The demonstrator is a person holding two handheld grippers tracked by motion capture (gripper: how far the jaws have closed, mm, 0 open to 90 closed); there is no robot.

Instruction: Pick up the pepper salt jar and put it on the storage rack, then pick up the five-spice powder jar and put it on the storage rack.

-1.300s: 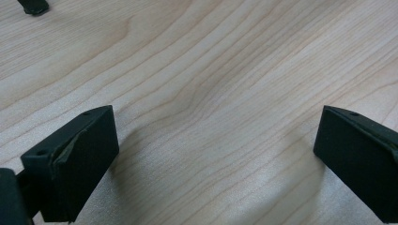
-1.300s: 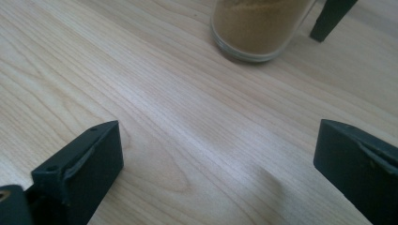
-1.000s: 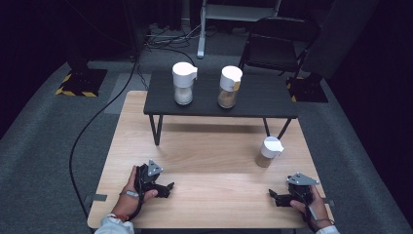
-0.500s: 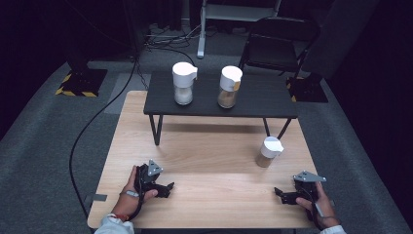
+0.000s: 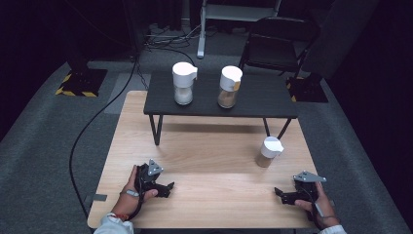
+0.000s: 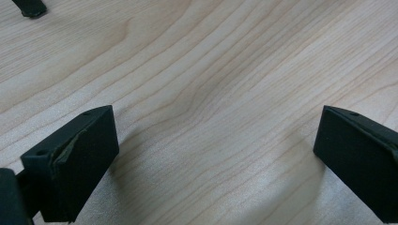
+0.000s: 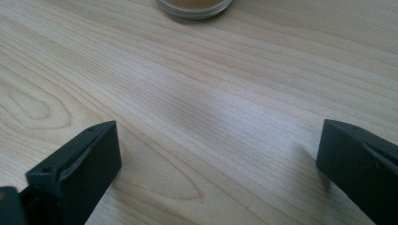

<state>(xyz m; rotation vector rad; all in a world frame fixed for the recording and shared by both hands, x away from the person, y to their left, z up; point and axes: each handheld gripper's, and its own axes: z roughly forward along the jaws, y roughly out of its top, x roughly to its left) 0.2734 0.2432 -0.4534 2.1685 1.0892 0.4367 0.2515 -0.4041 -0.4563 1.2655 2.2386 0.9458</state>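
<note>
Pale wood grain runs across the tabletop (image 5: 214,161), which sits on grey carpet in a dim room. Nearest the person's edge, the left hand-held gripper (image 5: 165,186) rests low on the wood, jaws spread wide with nothing between them; its own view shows bare planks between the two black jaws. Over at the right, the right hand-held gripper (image 5: 282,195) lies just as low, released too, jaws parted and pointing inward across the wood. A little beyond it, and near its tips without touching, stands a small jar (image 5: 269,152) with a white lid and brownish contents; the right gripper view catches its glass base (image 7: 195,5) at the top edge, straight ahead of the open jaws. Farther back, a low black stand (image 5: 263,97) straddles the far end of the tabletop. Two more white-lidded jars stand upright on it, well apart from each other: a white-filled jar (image 5: 184,83) at left and a brown-filled jar (image 5: 229,87) at right. Behind that, a dark folding chair (image 5: 272,44) and cables on the floor.
</note>
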